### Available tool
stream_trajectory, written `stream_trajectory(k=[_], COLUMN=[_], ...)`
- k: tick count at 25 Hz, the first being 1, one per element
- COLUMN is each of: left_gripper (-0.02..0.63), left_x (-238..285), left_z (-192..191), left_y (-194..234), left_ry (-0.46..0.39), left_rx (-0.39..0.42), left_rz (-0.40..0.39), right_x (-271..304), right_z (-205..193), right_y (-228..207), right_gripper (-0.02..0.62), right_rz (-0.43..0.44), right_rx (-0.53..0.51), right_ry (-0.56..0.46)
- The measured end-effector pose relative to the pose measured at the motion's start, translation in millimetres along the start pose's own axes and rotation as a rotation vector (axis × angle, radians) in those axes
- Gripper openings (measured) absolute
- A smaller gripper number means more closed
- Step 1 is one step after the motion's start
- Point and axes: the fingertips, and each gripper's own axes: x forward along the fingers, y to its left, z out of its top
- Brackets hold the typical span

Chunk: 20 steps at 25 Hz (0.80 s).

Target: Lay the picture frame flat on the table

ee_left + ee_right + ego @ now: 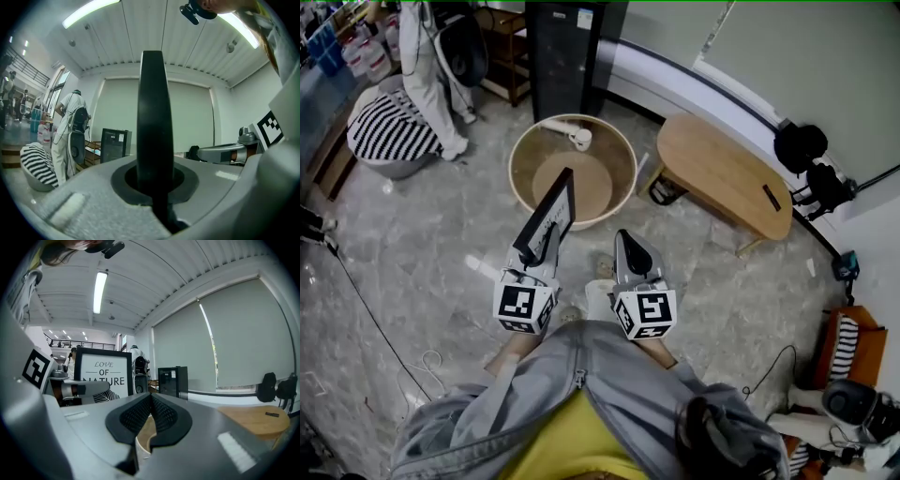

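Observation:
My left gripper [547,238] is shut on the black picture frame [547,214], which stands upright in the air in front of the round table [531,153]. In the left gripper view the frame's black edge [155,122] rises straight up out of the closed jaws. The right gripper view shows the frame's white face [106,371] with the words LOVE OF NATURE, to the left. My right gripper [630,240] is beside it to the right, shut on nothing, its black pads [161,417] pressed together.
The round wooden table with a raised rim carries a white object [580,139] at its far edge. An oval wooden bench [727,173] stands to the right, a black cabinet [564,52] behind. A person in white [427,70] stands at the back left beside a striped beanbag [389,131].

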Motion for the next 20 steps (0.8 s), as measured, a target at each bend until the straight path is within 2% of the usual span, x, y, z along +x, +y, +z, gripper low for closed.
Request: stream_trajectory(k=[5,11,20], left_gripper=[0.011,0.011,0.011], left_x=[29,86,223], left_z=[-4,-6,4], left_y=[15,37,69], left_ry=[-0.014,0.001,0.021], left_rx=[-0.004,0.009,-0.02], left_rz=[-0.006,-0.005,0.029], right_x=[33,100,229], right_z=[0,11,34], right_y=[-15,-35,-121], right_gripper=[0.0,0.0,0.0], right_rz=[0.004,0.044,0.105], right_rx=[-0.004,-0.006,-0.024], right_ry=[-0.02,-0.039,-0.01])
